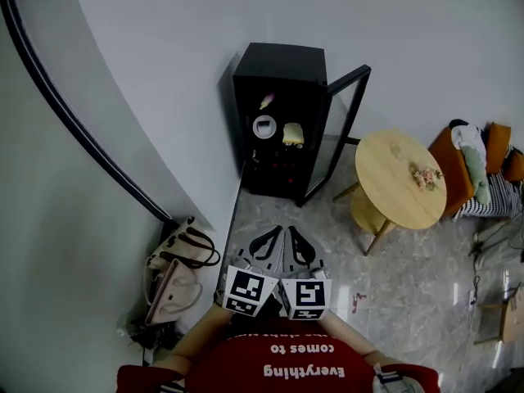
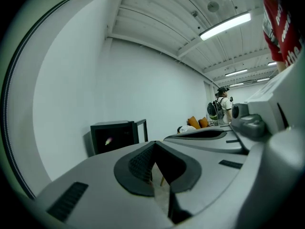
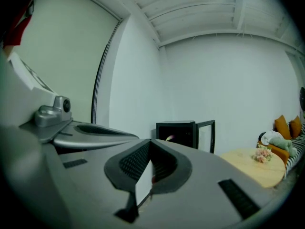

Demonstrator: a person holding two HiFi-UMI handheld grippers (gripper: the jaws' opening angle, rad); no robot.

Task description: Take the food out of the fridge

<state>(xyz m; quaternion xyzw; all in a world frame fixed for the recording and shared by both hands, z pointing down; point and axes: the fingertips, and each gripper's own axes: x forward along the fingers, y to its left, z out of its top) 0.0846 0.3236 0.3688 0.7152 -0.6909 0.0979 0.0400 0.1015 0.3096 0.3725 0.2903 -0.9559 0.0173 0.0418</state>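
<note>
We're well short of the open fridge upper-centre, food untouched inside; left gripper and right gripper both closed, empty.

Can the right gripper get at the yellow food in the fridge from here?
Probably not yet: the right gripper is shut and well short of the fridge. Nothing blocks the way, though: the door stands open and the yellow food sits in plain sight.

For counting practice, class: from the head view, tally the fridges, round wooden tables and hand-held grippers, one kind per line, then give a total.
fridge: 1
round wooden table: 1
grippers: 2 (left gripper, right gripper)
total: 4
</note>
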